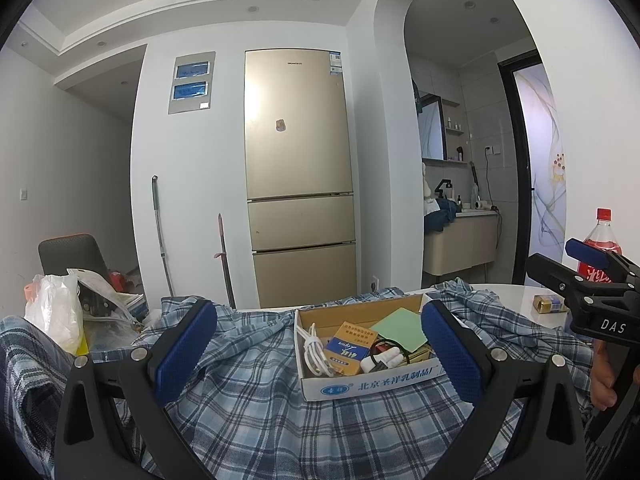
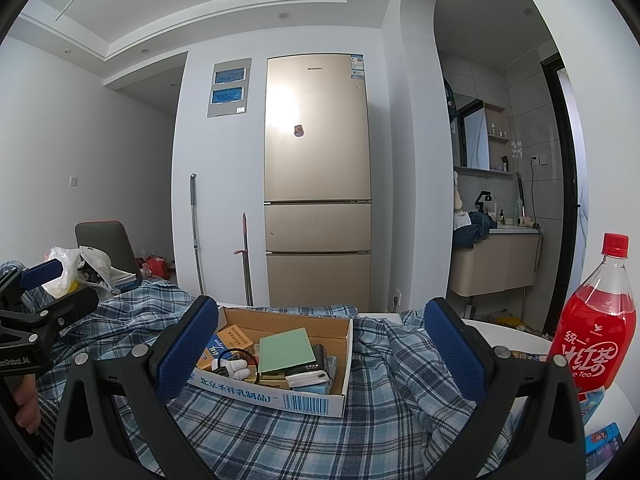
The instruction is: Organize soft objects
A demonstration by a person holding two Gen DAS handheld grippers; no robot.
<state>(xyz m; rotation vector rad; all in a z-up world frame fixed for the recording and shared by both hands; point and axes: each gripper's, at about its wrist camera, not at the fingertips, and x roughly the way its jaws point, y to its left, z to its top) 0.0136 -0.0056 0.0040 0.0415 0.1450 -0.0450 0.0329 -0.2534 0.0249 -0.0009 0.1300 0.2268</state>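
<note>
Gold fridge (image 1: 298, 176) stands far, centre, against the wall. Blue plaid shirt (image 1: 248, 400) lies rumpled across the white table (image 2: 516, 336), near the cameras. Open cardboard box (image 2: 288, 396) of small items sits on the shirt. Red tea bottle (image 2: 596, 328) stands upright, right, on the table. Left gripper (image 1: 316, 352): jaws wide, nothing held, flanking the box. Right gripper (image 2: 320, 352): jaws wide, nothing held, above the shirt.

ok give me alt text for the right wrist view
An open right gripper hovers over a plaid shirt spread on a table, with a cardboard box of small items sitting on it. A red tea bottle stands at right, a fridge behind.
</note>
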